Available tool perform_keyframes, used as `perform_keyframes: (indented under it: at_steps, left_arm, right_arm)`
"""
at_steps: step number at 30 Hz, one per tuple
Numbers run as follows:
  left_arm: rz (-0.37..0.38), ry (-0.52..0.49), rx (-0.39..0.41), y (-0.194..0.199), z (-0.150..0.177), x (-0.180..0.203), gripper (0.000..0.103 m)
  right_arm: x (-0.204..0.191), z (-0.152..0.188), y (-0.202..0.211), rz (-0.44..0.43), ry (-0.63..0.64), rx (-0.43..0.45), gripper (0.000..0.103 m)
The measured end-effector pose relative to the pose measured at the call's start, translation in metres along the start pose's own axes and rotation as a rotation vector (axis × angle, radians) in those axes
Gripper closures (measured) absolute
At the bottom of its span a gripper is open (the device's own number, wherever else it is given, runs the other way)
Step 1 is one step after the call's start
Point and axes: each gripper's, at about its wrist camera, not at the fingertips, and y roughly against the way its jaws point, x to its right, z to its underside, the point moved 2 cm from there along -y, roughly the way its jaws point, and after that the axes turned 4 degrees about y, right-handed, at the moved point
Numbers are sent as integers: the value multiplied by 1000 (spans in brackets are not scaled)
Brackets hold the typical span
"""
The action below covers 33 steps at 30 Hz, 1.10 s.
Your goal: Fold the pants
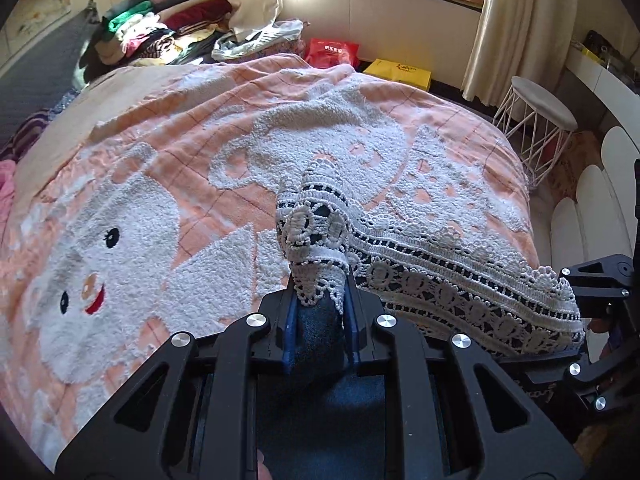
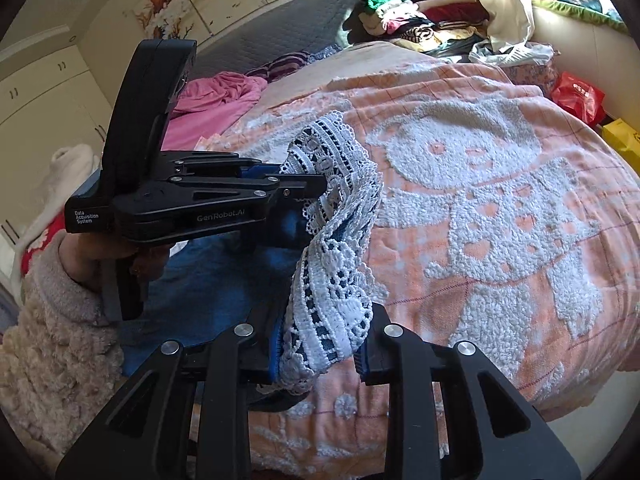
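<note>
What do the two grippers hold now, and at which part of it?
Both hold the blue pants by the white lace hem: the left gripper at one end of the hem, the right gripper further along it.

Peach-and-white tufted bedspread lies open across centre and left of the left wrist view: broad free room over it. Upper left: heap of mixed folded clothes blocks the far bed edge. Right edge: white wire-frame stool stands just beside the bed. Right wrist view, left of centre: left tool crowds the lace-trimmed blue denim pants.
</note>
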Motion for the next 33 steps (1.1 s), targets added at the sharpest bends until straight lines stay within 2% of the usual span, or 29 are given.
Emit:
perform_keyframes:
  at_steps: [10, 15, 19, 23, 25, 28, 32, 33]
  left_arm:
    - [-33, 90, 73, 56, 36, -36, 91]
    - [-22, 185, 82, 71, 69, -64, 91]
    - [13, 254, 91, 79, 97, -83, 91]
    - [23, 331, 88, 83, 120, -102, 90]
    - [30, 384, 93, 85, 131, -112, 82]
    - [55, 510, 109, 91, 150, -135, 75]
    - [121, 689, 165, 109, 175, -167, 70]
    - [138, 731, 180, 115, 182, -174, 65]
  right_arm:
    - [-64, -10, 1, -44, 138, 6, 78]
    - [-99, -7, -13, -80, 210, -23, 78]
    - [-129, 2, -30, -104, 275, -65, 78]
    - [-159, 13, -47, -98, 352, -94, 78]
    - [-172, 20, -55, -82, 398, -111, 78]
    - [-189, 31, -67, -59, 476, -124, 78]
    - [-212, 51, -83, -58, 562, -159, 76]
    - [-217, 56, -86, -55, 585, -169, 76]
